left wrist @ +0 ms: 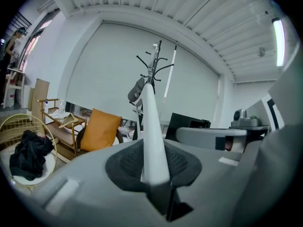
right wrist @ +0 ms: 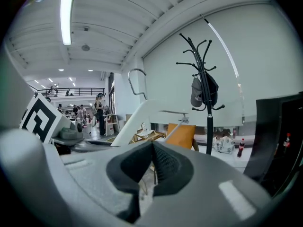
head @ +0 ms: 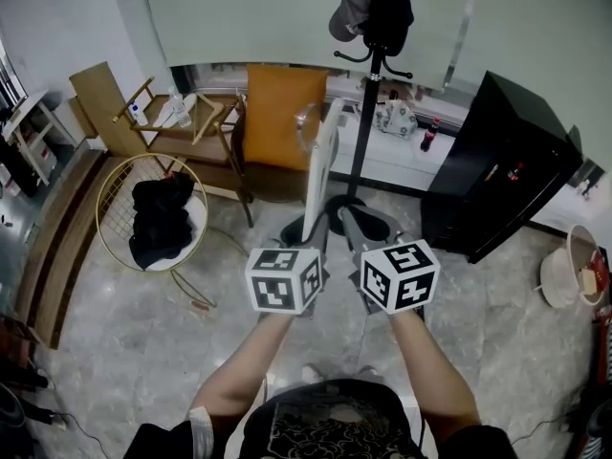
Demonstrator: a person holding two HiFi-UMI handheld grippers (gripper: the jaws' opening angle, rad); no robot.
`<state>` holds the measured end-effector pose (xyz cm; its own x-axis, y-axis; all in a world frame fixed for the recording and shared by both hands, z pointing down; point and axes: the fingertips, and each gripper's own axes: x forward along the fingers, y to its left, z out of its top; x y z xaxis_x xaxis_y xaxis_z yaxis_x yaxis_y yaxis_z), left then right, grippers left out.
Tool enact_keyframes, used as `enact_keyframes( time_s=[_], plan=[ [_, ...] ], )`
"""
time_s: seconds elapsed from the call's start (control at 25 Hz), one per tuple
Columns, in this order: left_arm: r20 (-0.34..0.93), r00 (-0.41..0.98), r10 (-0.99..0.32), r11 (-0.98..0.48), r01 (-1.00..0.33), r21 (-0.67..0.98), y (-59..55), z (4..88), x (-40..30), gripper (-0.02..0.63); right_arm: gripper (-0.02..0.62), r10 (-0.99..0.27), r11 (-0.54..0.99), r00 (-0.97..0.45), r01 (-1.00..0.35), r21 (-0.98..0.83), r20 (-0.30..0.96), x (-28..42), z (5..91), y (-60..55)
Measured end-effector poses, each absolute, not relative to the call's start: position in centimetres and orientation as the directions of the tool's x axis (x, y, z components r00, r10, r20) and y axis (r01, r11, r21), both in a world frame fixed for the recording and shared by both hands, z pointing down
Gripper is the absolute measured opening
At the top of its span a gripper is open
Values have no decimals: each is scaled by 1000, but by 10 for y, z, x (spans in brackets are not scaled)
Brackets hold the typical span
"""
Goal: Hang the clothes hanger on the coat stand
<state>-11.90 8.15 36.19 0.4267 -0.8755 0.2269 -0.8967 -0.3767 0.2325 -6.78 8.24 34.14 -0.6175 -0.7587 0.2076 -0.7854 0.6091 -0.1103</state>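
A white clothes hanger (head: 320,170) stands upright with its metal hook (head: 308,127) at the top. My left gripper (head: 304,229) is shut on the hanger's lower end. In the left gripper view the white arm (left wrist: 150,131) rises straight out of the closed pads (left wrist: 128,162). The black coat stand (head: 367,103) stands just behind and right of the hanger, with a cap and a dark bag (head: 387,8) on its upper pegs. My right gripper (head: 368,228) is beside the left, shut with nothing in it. The right gripper view has the hanger (right wrist: 135,119) at left and the stand (right wrist: 207,98) ahead.
An orange chair (head: 282,113) and a wooden folding table (head: 158,113) stand at the back left. A round wire basket (head: 110,208) holds black clothes. A black cabinet (head: 502,165) stands right of the stand's base, with a white bucket (head: 564,271) at far right.
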Motion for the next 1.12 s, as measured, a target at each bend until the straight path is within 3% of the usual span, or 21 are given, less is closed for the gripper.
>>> enact_keyframes(
  time_s=[1.12],
  plan=[
    [312,234,-921,-178,-964,197,-91,381,-12,80,-6,-622,745,-760,-649,-154,189,42,349,-117]
  ],
)
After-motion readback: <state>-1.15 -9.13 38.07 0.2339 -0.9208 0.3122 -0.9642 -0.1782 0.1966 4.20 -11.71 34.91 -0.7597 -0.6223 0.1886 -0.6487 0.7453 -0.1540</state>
